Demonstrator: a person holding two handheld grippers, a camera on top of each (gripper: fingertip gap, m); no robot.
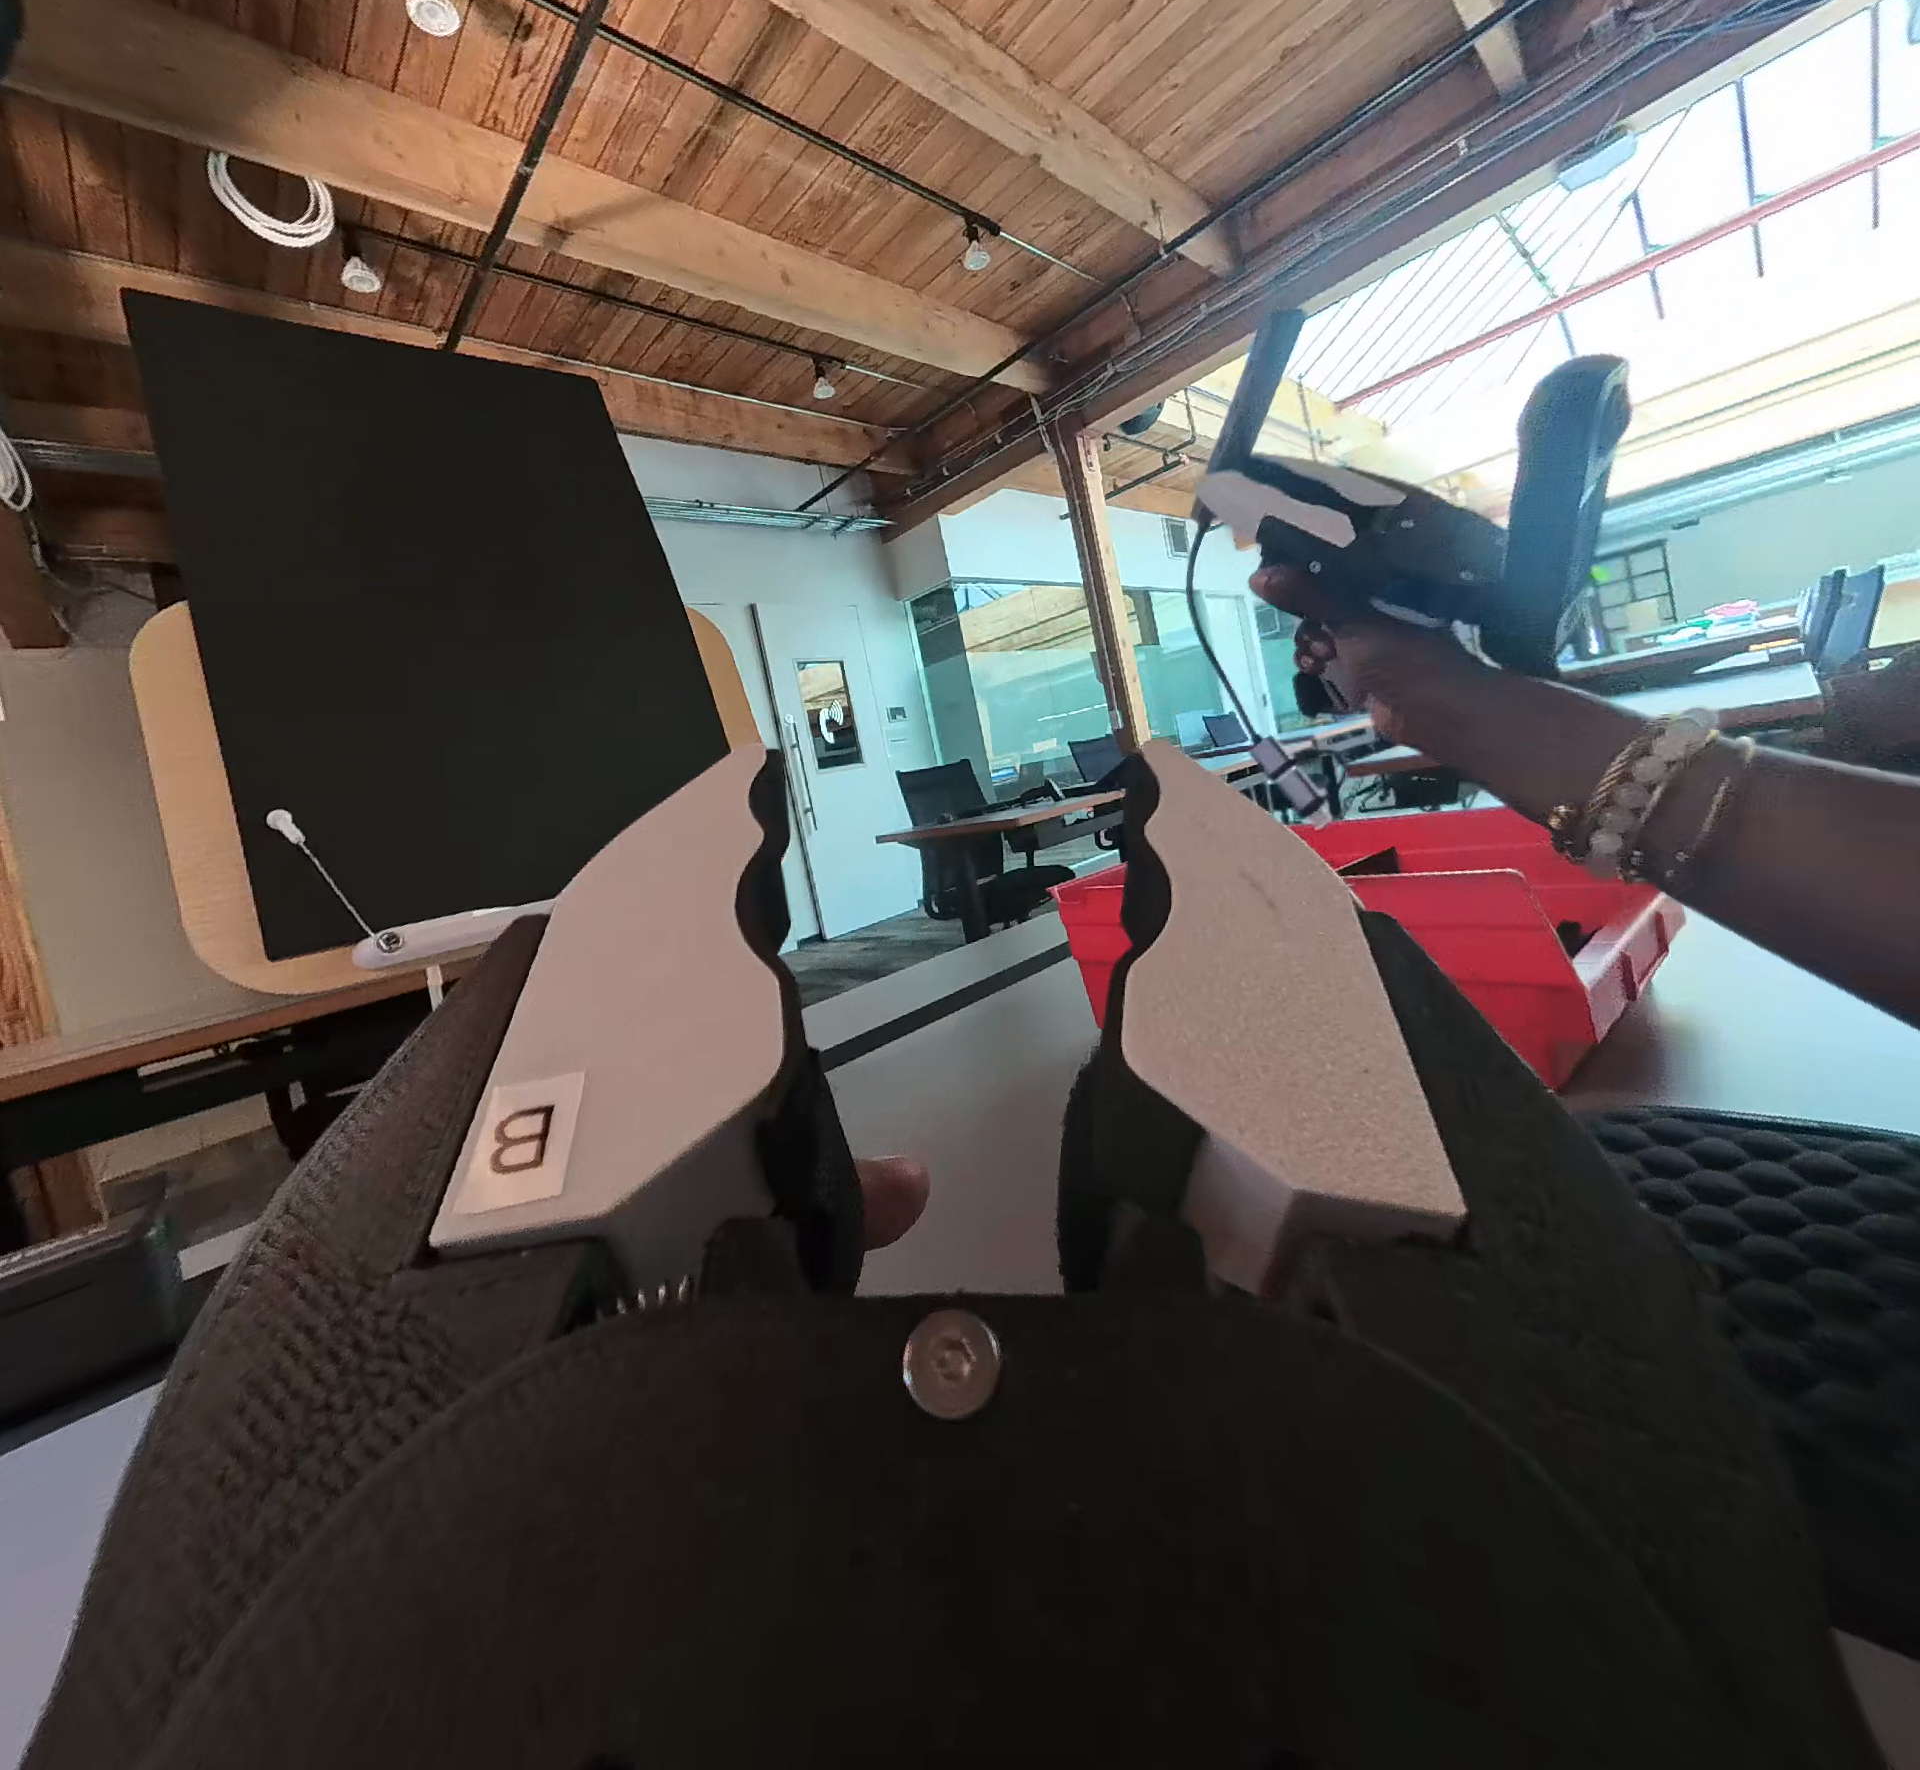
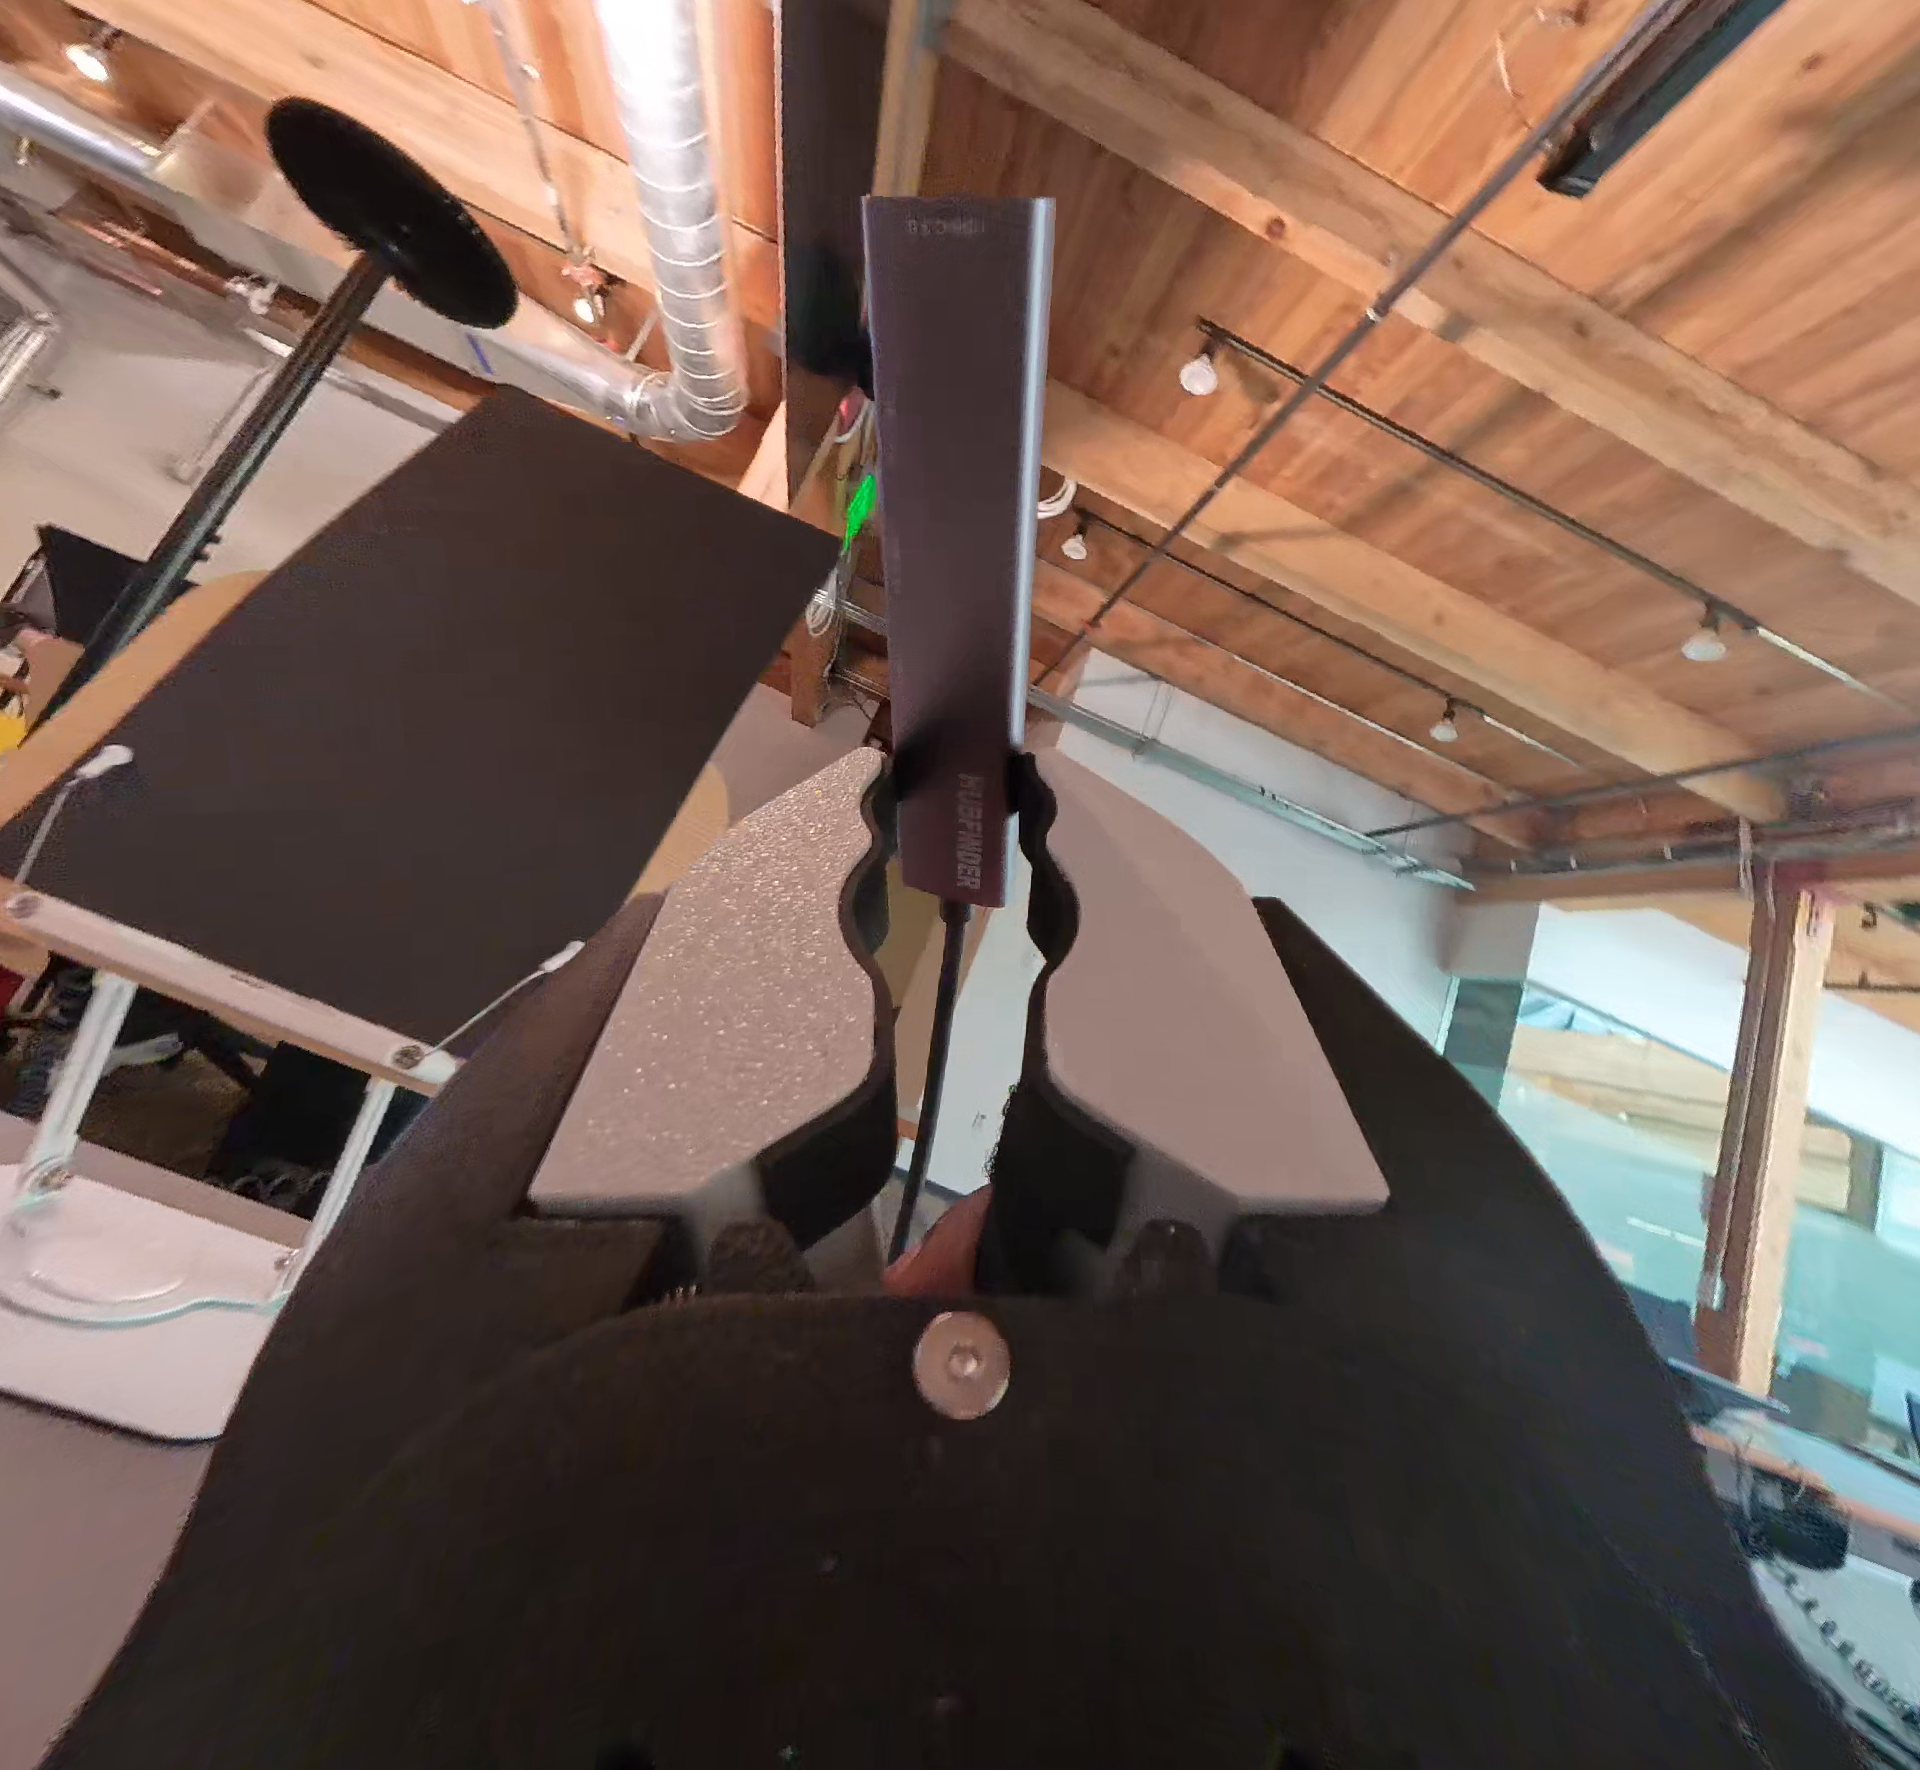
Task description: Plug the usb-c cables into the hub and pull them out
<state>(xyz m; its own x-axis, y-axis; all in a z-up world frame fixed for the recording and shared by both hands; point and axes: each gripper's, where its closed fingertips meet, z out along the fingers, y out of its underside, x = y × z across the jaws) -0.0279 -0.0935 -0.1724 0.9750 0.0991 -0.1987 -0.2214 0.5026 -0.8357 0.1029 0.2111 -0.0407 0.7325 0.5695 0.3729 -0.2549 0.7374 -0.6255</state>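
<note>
My right gripper is shut on the lower end of a dark grey hub, which it holds upright in the air, pointing at the ceiling. The hub's own black cable runs down between the fingers. In the left wrist view that gripper shows at the upper right with the hub sticking up, and the cable hangs down to a small plug above the red bin. My left gripper is open and empty, raised above the white table.
A red plastic bin stands on the table at the right, under the person's arm. A black tilted board on a wooden stand stands at the left. A black mesh pad lies at the right edge. The grippers' ends are close to 35 cm from one another.
</note>
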